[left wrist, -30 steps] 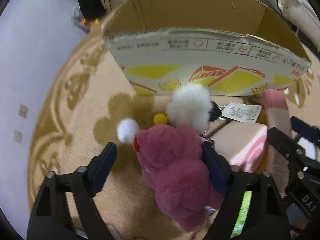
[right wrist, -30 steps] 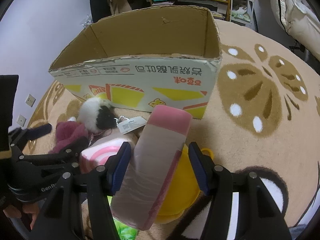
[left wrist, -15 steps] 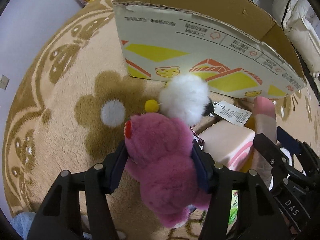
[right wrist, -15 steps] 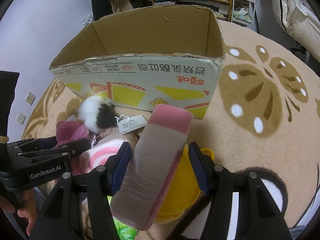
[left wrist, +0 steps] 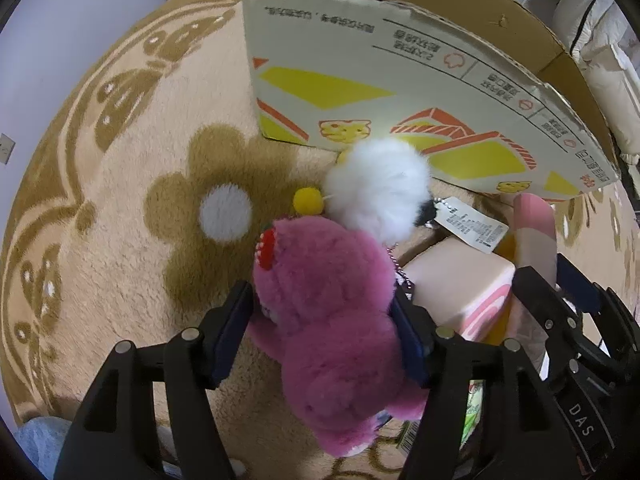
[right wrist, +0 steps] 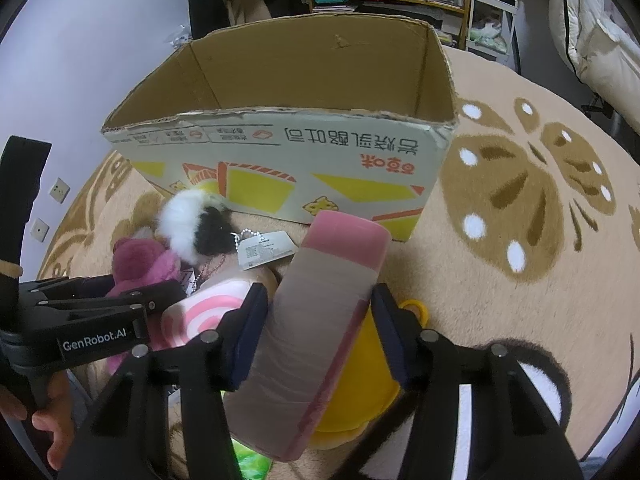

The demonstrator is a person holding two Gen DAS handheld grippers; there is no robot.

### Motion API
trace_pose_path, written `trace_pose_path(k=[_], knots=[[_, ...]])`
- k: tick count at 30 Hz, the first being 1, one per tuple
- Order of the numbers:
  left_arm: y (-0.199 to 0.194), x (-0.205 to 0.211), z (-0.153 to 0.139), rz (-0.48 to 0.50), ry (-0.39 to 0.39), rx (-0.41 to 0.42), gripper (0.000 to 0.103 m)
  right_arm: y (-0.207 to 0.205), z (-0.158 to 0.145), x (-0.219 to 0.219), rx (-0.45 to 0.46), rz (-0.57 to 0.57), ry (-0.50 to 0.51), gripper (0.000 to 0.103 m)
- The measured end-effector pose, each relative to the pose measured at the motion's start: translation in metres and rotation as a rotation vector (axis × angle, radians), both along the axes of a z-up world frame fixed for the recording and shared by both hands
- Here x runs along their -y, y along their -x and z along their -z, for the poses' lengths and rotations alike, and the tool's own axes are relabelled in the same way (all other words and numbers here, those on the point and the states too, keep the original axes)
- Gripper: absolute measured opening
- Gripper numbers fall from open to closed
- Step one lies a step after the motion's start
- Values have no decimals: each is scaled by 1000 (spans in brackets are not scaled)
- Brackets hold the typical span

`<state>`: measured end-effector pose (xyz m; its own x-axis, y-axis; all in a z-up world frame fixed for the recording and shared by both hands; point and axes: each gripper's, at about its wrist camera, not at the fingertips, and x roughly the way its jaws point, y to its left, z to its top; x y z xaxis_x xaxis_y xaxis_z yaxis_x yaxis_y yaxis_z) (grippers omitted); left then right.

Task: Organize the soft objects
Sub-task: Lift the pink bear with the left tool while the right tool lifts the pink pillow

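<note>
- the open cardboard box (right wrist: 304, 92) stands on the patterned rug (left wrist: 120, 184), just behind the pile of soft things; it is probably where they go.
- the pink foam block (right wrist: 316, 320) leans on the pile. the right claw (right wrist: 318, 332) is closing on it, pads at its sides; let it seat before lifting.
- the magenta plush (left wrist: 336, 320) lies on the rug beside the white pompom (left wrist: 376, 188). the left claw (left wrist: 324, 336) squeezes its middle.
- lift straight up to clear the near wall, and mind the bead chain (left wrist: 400, 268) snagging.
</note>
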<state>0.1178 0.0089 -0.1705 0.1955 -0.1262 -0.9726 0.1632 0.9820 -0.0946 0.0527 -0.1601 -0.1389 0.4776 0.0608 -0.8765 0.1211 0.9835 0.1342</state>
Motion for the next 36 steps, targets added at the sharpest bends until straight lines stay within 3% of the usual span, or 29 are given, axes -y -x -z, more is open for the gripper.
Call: trace_pose_path(k=[7, 15, 18, 19, 20, 31, 36], knots=[[12, 4, -11, 8, -39, 52, 57, -1, 6, 9, -25, 31, -76, 57], [10, 2, -26, -9, -109, 128, 56, -1, 1, 0, -3, -1, -3, 54], [12, 0, -29, -16, -95, 133, 56, -1, -2, 1, 8, 6, -12, 51], [11, -1, -29, -23, -88, 129, 56, -1, -3, 2, 13, 8, -18, 45], [10, -3, -28, -28, -92, 129, 56, -1, -5, 3, 22, 10, -21, 31], [14, -7, -45, -46, -181, 209, 56, 3, -19, 10, 77, 7, -86, 16], [21, -3, -61, -38, -206, 267, 57, 7, -24, 9, 91, 11, -78, 15]])
